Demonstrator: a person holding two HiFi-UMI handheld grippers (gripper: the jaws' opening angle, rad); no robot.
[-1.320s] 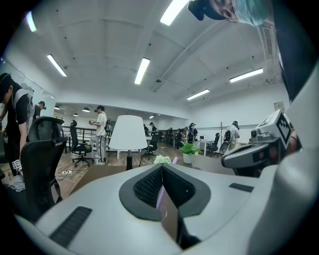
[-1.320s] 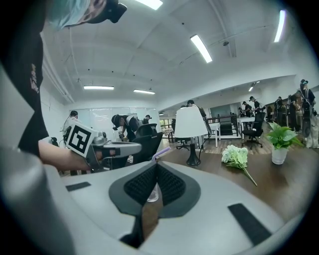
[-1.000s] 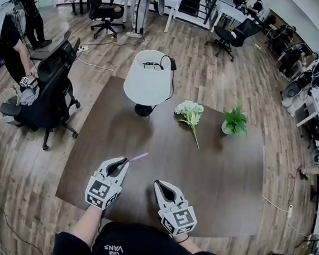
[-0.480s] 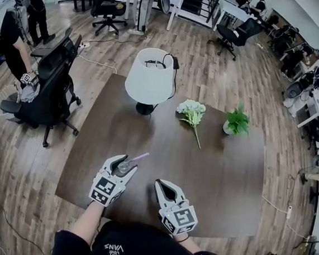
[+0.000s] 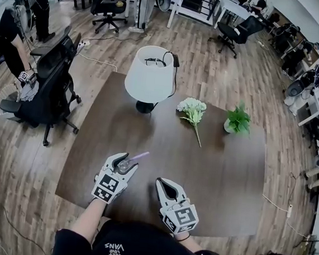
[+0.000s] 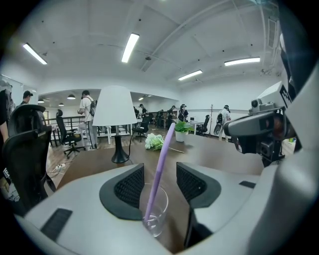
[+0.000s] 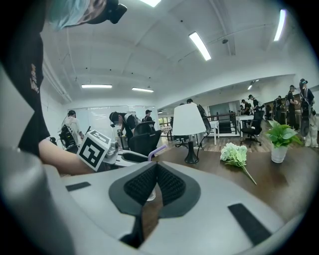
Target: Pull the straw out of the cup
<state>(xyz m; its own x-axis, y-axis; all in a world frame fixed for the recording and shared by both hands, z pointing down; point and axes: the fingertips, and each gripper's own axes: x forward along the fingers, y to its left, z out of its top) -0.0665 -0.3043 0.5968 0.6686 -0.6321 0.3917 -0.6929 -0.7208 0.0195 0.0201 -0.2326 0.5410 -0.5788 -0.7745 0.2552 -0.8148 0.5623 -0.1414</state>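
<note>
The clear cup [image 6: 155,215] is seen standing on the dark wooden surface [image 5: 222,175] at its near left, between the two pads of the left tongs [image 5: 123,161]. These tongs have just been opening and are now spread wide. The cup is bracketed by the pads but not pressed by them, so it is judged released. A lilac straw [image 6: 162,157] is carried in the cup, its foot resting at the bottom and its upper part leaning out over the rim toward the far right. The right tongs [image 7: 155,183] are found just to the right of the cup, clenched on nothing with their pads met. The straw's free tip is seen beyond them.

The cup is taken to be thin glass or clear plastic: light, smooth-walled, and easily tipped or slid if the straw is dragged sideways. It is best steadied low on its wall with a gentle squeeze. The straw is judged very light, hollow, slick along its length and easily crushed. It should be pinched on the bare part above the rim, softly enough that it is not flattened, and drawn along its own slant.

The lamp [image 5: 149,75], cut flowers [image 5: 191,107] and potted plant [image 5: 237,120] are set well apart on the far side.
</note>
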